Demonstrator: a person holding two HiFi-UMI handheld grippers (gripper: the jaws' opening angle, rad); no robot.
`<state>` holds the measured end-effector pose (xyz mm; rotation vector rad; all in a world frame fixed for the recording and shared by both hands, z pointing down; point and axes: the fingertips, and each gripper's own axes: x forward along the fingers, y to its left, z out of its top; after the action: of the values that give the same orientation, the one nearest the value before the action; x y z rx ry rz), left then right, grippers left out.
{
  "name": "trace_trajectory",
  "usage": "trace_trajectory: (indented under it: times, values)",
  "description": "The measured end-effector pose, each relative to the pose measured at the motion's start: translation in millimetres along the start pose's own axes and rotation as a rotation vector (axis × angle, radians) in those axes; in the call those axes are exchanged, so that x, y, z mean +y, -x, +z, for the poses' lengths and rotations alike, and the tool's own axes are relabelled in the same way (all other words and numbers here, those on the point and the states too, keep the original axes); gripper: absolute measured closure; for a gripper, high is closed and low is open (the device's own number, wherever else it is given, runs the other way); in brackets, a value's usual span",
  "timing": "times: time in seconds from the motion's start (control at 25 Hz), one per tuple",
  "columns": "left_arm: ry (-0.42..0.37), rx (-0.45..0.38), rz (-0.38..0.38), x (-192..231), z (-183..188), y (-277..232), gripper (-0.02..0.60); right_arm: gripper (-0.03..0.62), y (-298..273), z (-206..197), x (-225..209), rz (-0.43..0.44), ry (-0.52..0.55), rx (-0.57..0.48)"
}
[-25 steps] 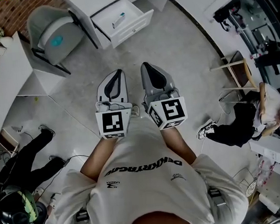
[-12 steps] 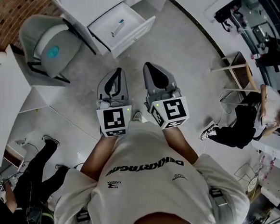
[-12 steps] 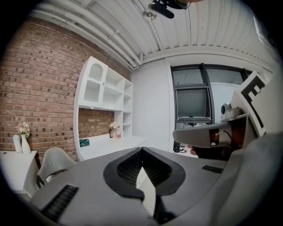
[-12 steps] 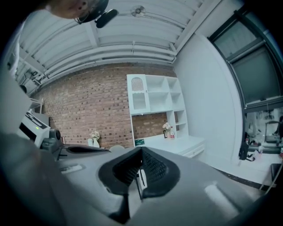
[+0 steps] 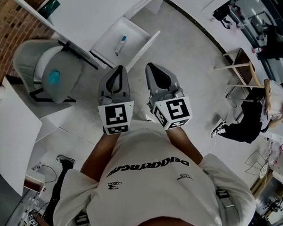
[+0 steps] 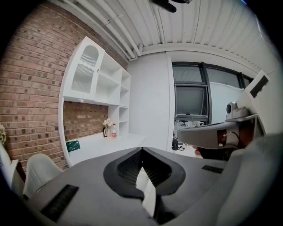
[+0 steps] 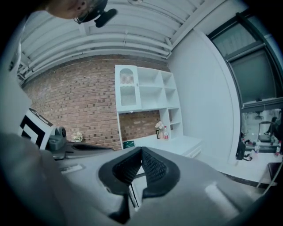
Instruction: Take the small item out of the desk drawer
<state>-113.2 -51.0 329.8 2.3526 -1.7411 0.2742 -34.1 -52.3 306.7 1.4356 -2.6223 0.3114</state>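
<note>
The white desk drawer (image 5: 137, 48) stands pulled open ahead of me on the floor side of the desk (image 5: 80, 17). Inside it lies a small white tube with a blue end (image 5: 120, 44). My left gripper (image 5: 120, 69) and right gripper (image 5: 149, 66) are held side by side in front of my chest, pointing toward the drawer and still short of it. Both are shut with nothing between the jaws. The left gripper view shows the jaws closed to a tip (image 6: 142, 150), and the right gripper view shows the same (image 7: 141, 150).
A grey chair (image 5: 48, 76) stands left of the drawer under the desk edge. A white tabletop (image 5: 14, 139) is at the far left. A stool (image 5: 238, 66) and a seated person (image 5: 252, 121) are at the right. White wall shelves (image 6: 95, 88) rise above the desk.
The drawer, desk and chair have slid down and closer to the grippers in the head view. Both grippers stay shut and side by side.
</note>
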Motion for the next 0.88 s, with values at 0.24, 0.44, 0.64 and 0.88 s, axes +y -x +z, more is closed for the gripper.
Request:
trace_trajectory:
  times: [0.24,0.44,0.64,0.88]
  values:
    - [0.008,0.061,-0.086,41.2,-2.2,-70.3,0.583,0.595,-71.1,1.6,-24.1,-0.096,-0.03,0.029]
    - [0.011,0.103,-0.126,59.4,-14.2,-109.2,0.583,0.595,-106.7,-5.7,-36.2,-0.14,-0.051,0.054]
    - [0.02,0.169,-0.134,68.1,-37.2,-140.5,0.583,0.595,-127.5,-23.9,-52.4,-0.159,-0.074,0.102]
    - [0.004,0.263,-0.12,72.9,-76.8,-180.7,0.577,0.595,-151.8,-54.0,-71.4,-0.139,-0.102,0.154]
